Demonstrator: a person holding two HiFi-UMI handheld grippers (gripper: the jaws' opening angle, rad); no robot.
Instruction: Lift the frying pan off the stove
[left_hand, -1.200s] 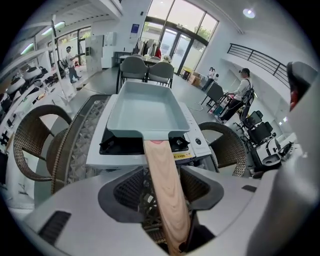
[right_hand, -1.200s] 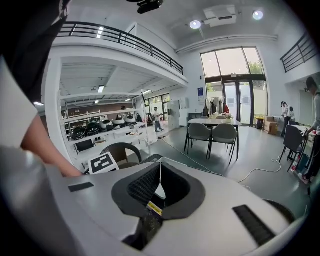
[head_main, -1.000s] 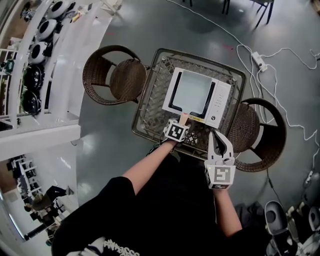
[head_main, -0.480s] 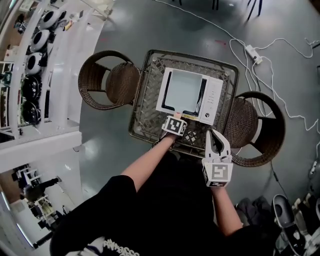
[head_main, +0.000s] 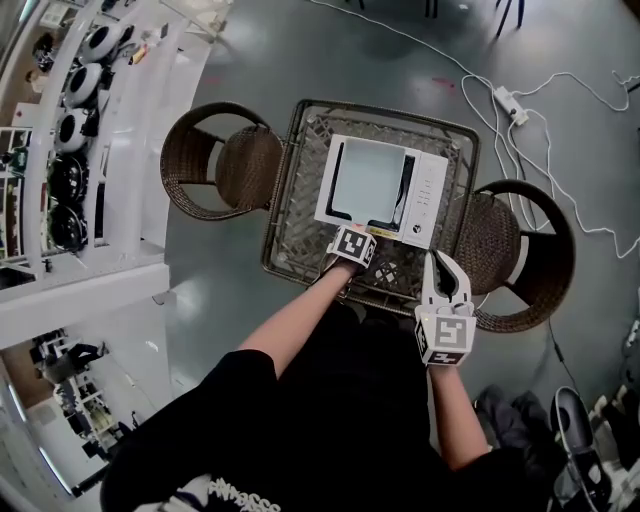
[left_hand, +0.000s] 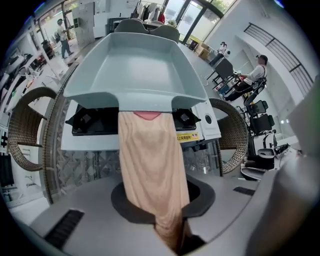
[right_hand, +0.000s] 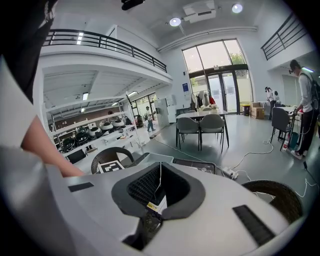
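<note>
A square pale grey-blue frying pan (head_main: 370, 180) sits on a white stove (head_main: 432, 205) on the wicker table (head_main: 300, 240). Its beige handle (left_hand: 150, 165) points toward me. My left gripper (head_main: 355, 232) is at the pan's near edge, its jaws closing. In the left gripper view the handle runs down into the left gripper (left_hand: 152, 197), and the jaws lie against it on both sides. The pan (left_hand: 135, 70) fills that view's upper half, over the stove (left_hand: 87, 142). My right gripper (head_main: 437, 262) hangs shut and empty over the table's front right edge, right of the stove. The right gripper (right_hand: 159, 192) shows its jaws together.
A wicker chair (head_main: 215, 160) stands left of the table and another wicker chair (head_main: 520, 260) right of it. White cables and a power strip (head_main: 505, 100) lie on the grey floor behind. White shelving (head_main: 80, 120) with round objects runs along the left.
My left gripper has moved forward along the handle toward the pan, so less beige handle shows beyond it. The right gripper has stayed near the table's front right edge.
</note>
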